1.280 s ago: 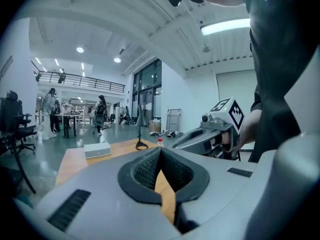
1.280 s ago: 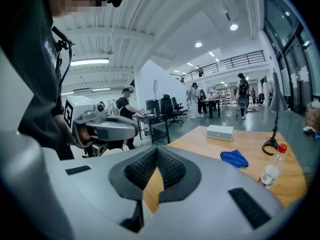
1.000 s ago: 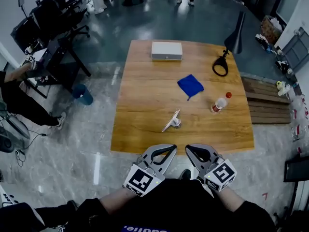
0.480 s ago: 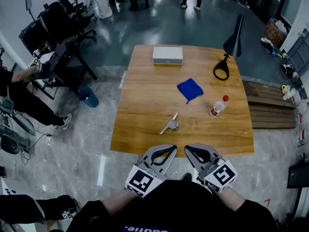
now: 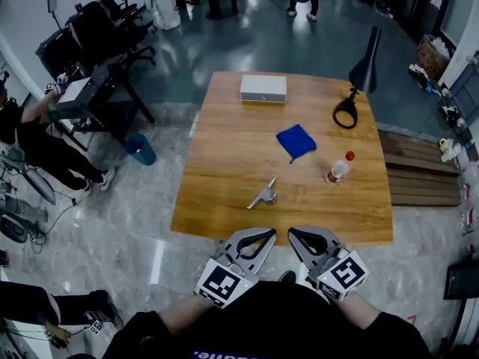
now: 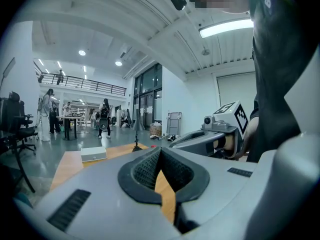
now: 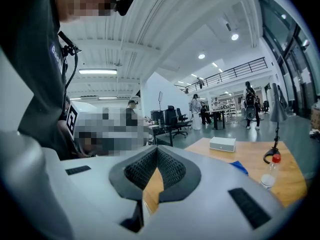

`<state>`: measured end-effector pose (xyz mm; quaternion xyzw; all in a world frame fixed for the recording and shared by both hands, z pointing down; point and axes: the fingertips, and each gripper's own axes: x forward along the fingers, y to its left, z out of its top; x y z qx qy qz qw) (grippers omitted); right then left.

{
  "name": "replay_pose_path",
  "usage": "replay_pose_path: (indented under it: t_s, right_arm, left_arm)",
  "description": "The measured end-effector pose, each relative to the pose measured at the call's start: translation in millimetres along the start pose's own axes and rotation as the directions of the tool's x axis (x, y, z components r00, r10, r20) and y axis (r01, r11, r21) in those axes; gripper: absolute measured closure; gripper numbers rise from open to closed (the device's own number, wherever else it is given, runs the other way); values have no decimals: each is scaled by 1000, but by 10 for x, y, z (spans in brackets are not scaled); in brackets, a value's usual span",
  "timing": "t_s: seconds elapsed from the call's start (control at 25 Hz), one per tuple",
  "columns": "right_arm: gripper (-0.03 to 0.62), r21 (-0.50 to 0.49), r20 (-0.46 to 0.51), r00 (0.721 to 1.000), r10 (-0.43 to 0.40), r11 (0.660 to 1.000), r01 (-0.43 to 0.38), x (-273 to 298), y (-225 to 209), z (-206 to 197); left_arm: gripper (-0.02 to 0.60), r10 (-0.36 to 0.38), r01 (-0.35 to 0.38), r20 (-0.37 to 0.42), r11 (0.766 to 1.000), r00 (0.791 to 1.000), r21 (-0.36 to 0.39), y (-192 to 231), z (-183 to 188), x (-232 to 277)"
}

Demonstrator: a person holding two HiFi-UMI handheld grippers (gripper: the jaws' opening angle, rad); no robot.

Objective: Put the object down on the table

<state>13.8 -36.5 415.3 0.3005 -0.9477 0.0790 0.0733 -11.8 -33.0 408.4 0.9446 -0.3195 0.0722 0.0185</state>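
On the counter, near the front edge: a small metal object (image 5: 263, 194) lies flat on the wood, free of both grippers. It is judged to be the task's thing because it lies nearest them, though its exact kind is too small to tell.
Counter: the counter (image 5: 217, 163) is a wooden top, and the object rests well inside its edge with bare wood all round it.
Neighbouring items: a blue cloth (image 5: 296, 140) and a bottle (image 5: 338, 169) lie beyond and to the right, apart from the object. A white box (image 5: 263, 88) and a lamp (image 5: 352, 96) stand at the far side.
Left gripper: the left gripper (image 5: 268, 232) is held close to the person's body, short of the counter's edge. Its jaws are together at the tips with nothing between them, and only wood shows through the gap behind.
Right gripper: the right gripper (image 5: 293, 232) is beside the left at the same height. Its jaws are likewise together and empty.
Reason for posture: both tools appear parked clear of the work, since nothing is carried and nothing is within reach of the tips.
Task status, as judged: the object is down and resting on the wood, so the placing looks complete.
Risk: low, as the object lies flat, away from the edge and from the bottle.
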Motion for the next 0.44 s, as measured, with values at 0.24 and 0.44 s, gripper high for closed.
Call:
replay_pose_path:
  t_s: [0.24,0.44]
  right_arm:
    - [589,-2,-5,1000,3,1000,-3,-5,47,12]
    - [589,-5,-10,1000,3,1000,-3,0,92,30]
  left_arm:
    - [575,4,-4,-5,1000,1000,8,-15,8,-60]
    - [575,3,-3,-8,1000,1000,23,-28,21,-110]
